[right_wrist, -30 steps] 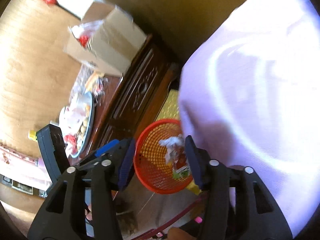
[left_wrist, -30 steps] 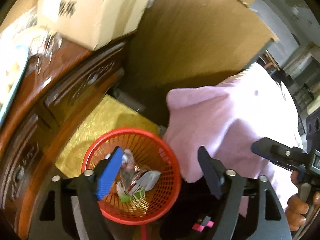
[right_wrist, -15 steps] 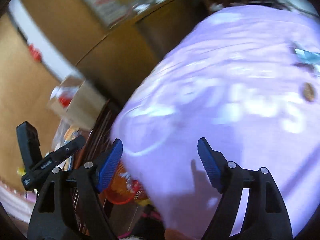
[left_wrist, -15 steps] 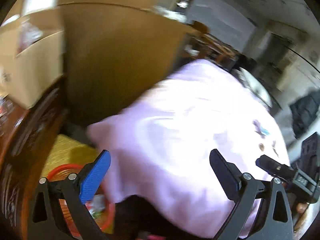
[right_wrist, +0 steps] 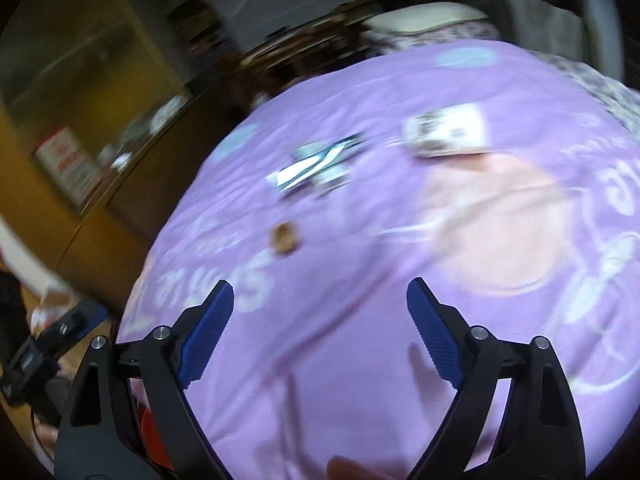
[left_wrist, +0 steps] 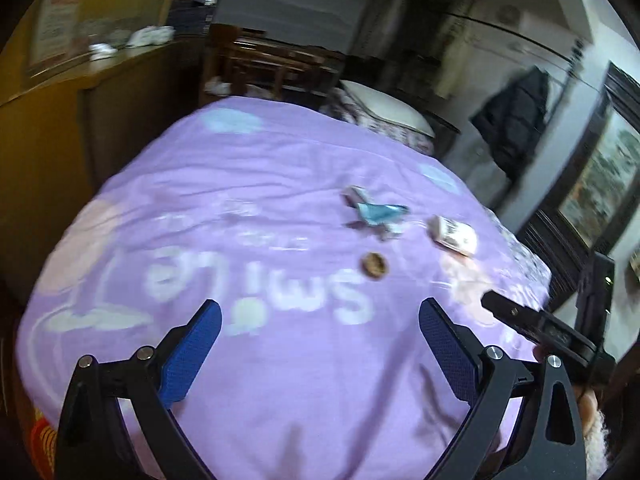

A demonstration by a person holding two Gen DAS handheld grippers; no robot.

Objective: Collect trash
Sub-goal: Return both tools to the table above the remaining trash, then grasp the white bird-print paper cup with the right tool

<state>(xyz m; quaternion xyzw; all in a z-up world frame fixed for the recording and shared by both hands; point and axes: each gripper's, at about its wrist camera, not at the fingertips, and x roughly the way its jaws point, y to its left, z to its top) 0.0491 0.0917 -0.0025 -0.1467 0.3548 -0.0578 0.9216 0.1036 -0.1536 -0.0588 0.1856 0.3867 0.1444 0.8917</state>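
My bedspread [left_wrist: 280,360] is lilac, printed with white lettering, pale blue dots and a soft pink round patch on the right. On it lie a crumpled light blue and white wrapper [left_wrist: 378,213], a small brown round scrap [left_wrist: 374,266], and a white packet with dark print [left_wrist: 454,235]. My grippers' frames are black, their pads blue [left_wrist: 188,360]. A red basket [left_wrist: 42,446] shows at the near left.

Matt lilac cloth bedspread [left_wrist: 280,360]; crinkled glossy blue wrapper [left_wrist: 378,212]; textured blue fingers [left_wrist: 188,356].
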